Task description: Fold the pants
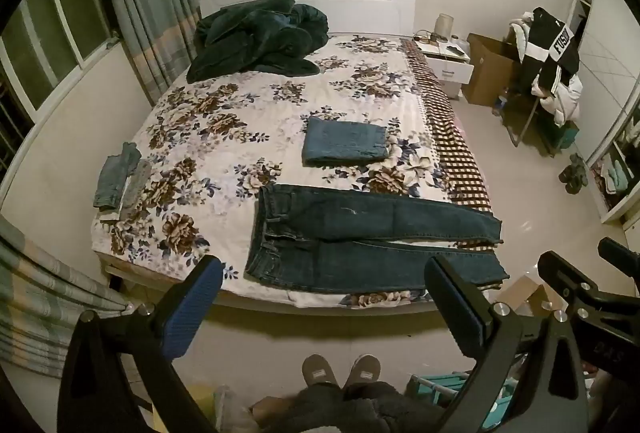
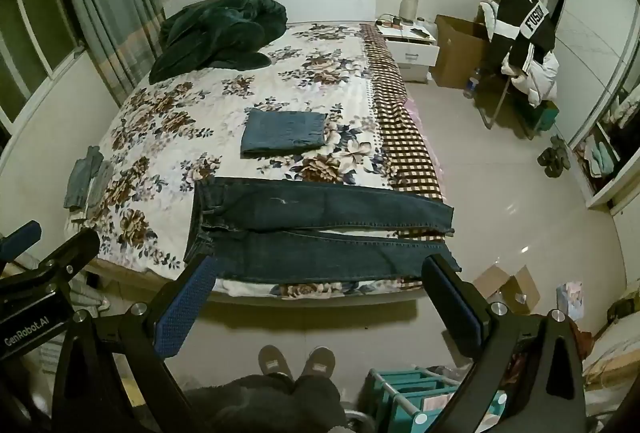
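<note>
Now my grippers hover, jaws apart and empty.
Dark blue denim pants [image 1: 360, 237] lie flat along the near edge of the floral-sheeted bed [image 1: 224, 137].

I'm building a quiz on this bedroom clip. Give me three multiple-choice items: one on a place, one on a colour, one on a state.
1. Where do the spread jeans lie?
A. near edge of the bed
B. by the headboard
C. on the floor

2. What colour is the heaped blanket?
A. red
B. dark green
C. white

3. How do the left gripper and right gripper stand?
A. both shut on denim
B. one open, one shut
C. both open, empty

Answers: 1 A, they lie along the nearest edge. 2 B, dark green heap near the headboard. 3 C, wide gaps between the fingers, nothing held.
</note>
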Action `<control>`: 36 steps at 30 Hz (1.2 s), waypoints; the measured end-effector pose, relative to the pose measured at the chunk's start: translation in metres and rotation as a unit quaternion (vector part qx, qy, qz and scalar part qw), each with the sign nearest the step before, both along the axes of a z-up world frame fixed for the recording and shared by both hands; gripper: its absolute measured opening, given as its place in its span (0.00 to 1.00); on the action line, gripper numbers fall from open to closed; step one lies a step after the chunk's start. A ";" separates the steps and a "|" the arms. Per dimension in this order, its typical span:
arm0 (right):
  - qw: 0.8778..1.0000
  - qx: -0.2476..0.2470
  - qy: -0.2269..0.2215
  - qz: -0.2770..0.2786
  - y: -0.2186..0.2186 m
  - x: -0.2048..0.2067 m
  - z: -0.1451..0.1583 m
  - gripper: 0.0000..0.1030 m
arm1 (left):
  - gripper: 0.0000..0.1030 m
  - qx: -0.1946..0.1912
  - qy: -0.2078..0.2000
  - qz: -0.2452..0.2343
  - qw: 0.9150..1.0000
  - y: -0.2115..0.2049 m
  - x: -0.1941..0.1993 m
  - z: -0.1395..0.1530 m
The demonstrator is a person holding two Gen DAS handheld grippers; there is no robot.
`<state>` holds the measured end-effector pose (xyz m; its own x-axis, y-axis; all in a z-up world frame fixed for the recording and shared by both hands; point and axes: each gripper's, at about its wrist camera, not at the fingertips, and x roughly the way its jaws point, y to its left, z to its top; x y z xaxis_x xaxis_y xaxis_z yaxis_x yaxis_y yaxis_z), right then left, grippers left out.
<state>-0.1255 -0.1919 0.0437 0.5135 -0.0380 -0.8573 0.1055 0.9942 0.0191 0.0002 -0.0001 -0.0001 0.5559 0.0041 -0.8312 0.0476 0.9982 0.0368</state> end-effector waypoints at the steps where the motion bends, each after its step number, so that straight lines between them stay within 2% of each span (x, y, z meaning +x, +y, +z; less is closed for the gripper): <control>1: 1.000 0.003 0.001 -0.001 0.000 0.000 0.000 1.00 | 1.00 0.000 0.000 0.000 1.000 0.000 0.000 0.000; 36: 1.000 -0.002 -0.001 0.001 0.001 -0.005 0.007 1.00 | 1.00 -0.005 -0.006 0.001 1.000 0.001 0.000 0.000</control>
<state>-0.1307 -0.1904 0.0503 0.5157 -0.0403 -0.8558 0.1036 0.9945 0.0156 -0.0003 0.0004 0.0003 0.5657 -0.0033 -0.8246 0.0454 0.9986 0.0272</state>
